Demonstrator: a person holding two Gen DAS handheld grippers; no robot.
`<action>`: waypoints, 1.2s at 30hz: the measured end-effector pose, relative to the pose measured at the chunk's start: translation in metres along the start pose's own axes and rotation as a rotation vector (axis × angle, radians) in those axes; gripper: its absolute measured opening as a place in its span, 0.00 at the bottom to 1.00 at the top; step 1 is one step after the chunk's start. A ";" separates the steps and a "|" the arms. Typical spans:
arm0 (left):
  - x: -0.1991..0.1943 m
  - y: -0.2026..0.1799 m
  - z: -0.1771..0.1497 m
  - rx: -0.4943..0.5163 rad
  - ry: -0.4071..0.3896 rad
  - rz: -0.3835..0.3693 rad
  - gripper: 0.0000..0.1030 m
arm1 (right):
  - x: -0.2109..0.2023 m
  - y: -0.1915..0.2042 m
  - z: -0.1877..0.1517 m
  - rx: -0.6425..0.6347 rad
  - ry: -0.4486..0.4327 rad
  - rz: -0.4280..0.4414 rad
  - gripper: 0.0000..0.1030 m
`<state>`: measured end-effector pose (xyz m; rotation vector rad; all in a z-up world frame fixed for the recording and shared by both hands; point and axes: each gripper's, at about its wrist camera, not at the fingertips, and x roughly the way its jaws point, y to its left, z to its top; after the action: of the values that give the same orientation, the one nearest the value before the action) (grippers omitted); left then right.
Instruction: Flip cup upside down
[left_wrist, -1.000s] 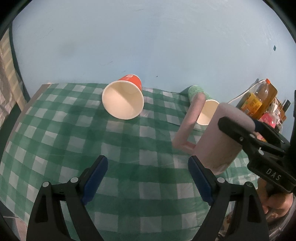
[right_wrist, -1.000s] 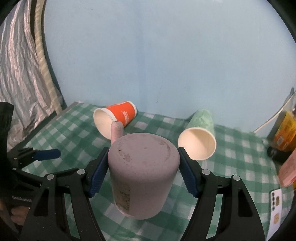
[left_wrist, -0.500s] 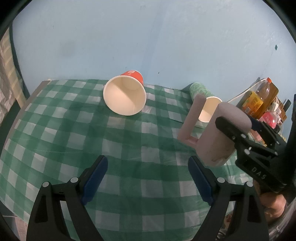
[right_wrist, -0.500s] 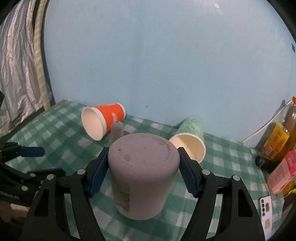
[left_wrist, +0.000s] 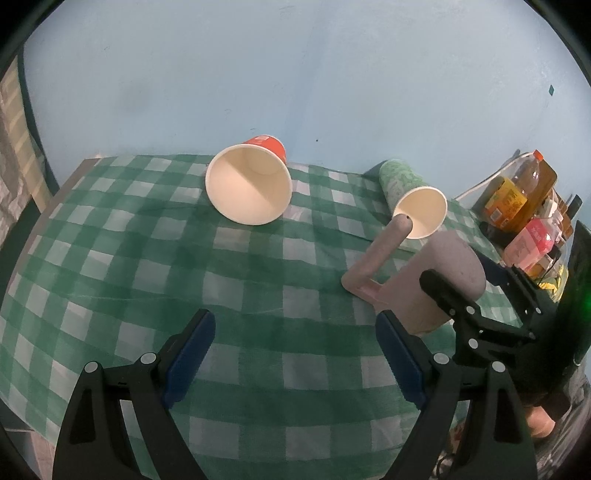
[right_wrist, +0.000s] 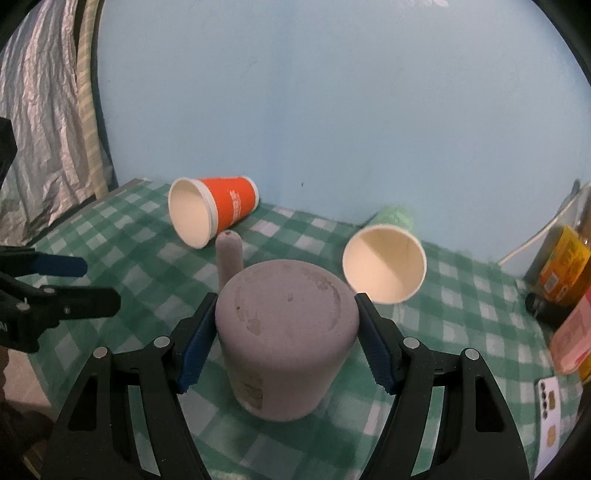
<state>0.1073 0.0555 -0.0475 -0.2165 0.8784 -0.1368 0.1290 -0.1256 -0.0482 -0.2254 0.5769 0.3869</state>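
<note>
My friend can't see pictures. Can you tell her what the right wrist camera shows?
The right tongs squeeze a pink mug, its flat bottom facing the camera, over a green checked tablecloth. Behind it, an orange paper cup and a green paper cup lie on their sides.

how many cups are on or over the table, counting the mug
3. The orange paper cup lies on its side at the back left, the green paper cup on its side at the back right, and the pink mug sits base-up in the right gripper. None seem hidden.
</note>
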 end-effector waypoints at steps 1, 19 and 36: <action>-0.001 -0.001 -0.001 0.004 -0.001 -0.002 0.87 | -0.001 -0.001 -0.002 0.010 -0.005 0.003 0.70; -0.038 -0.038 -0.024 0.132 -0.203 0.056 0.94 | -0.058 -0.027 0.003 0.152 -0.069 -0.020 0.89; -0.074 -0.046 -0.040 0.124 -0.395 0.029 1.00 | -0.108 -0.033 -0.023 0.259 -0.173 -0.206 0.89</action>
<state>0.0276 0.0212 -0.0058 -0.1090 0.4781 -0.1157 0.0481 -0.1945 -0.0023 -0.0013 0.4237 0.1274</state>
